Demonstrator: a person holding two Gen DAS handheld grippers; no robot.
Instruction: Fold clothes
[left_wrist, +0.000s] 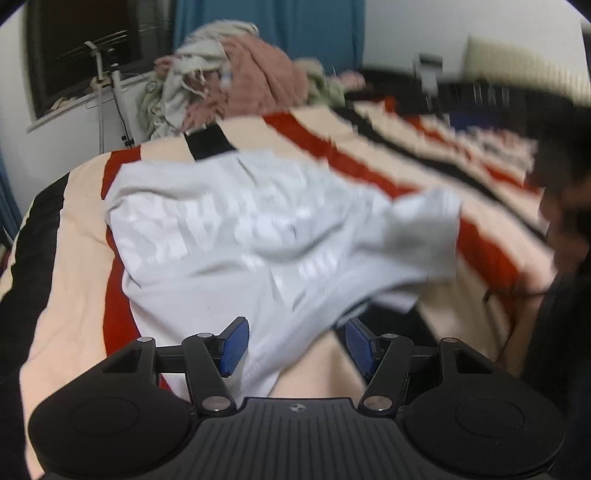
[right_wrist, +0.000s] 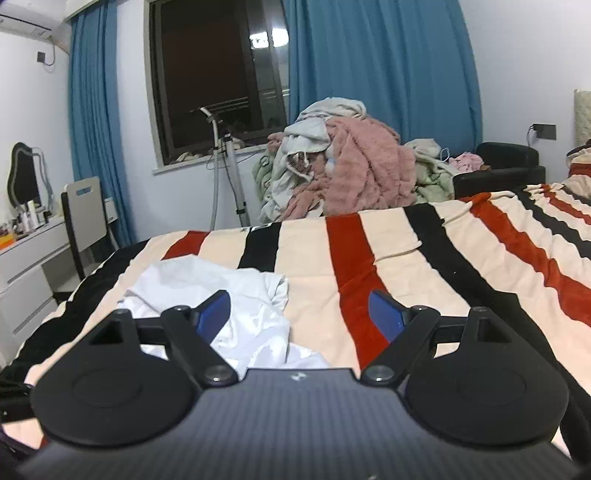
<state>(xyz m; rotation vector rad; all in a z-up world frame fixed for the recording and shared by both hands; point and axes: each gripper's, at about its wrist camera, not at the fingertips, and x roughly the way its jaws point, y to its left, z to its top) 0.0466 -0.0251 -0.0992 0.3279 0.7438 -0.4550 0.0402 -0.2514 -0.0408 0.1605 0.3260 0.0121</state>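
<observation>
A white garment (left_wrist: 258, 229) lies crumpled on the striped bedspread (left_wrist: 74, 240), blurred in the left wrist view. Its near hem runs back between the blue pads of my left gripper (left_wrist: 296, 325). The left pad is against the cloth, while the right pad stands apart from it over bare bedspread, so nothing is pinched. In the right wrist view the same garment (right_wrist: 251, 295) sits low and left on the bedspread (right_wrist: 424, 266). My right gripper (right_wrist: 299, 299) hovers above the bed with its jaws wide apart and nothing between them.
A heap of pink, white and green laundry (right_wrist: 343, 173) rises behind the bed's far edge. At the left stand a desk and chair (right_wrist: 85, 210). A metal stand (right_wrist: 229, 166) is below the dark window, and a black armchair (right_wrist: 506, 166) is at the right.
</observation>
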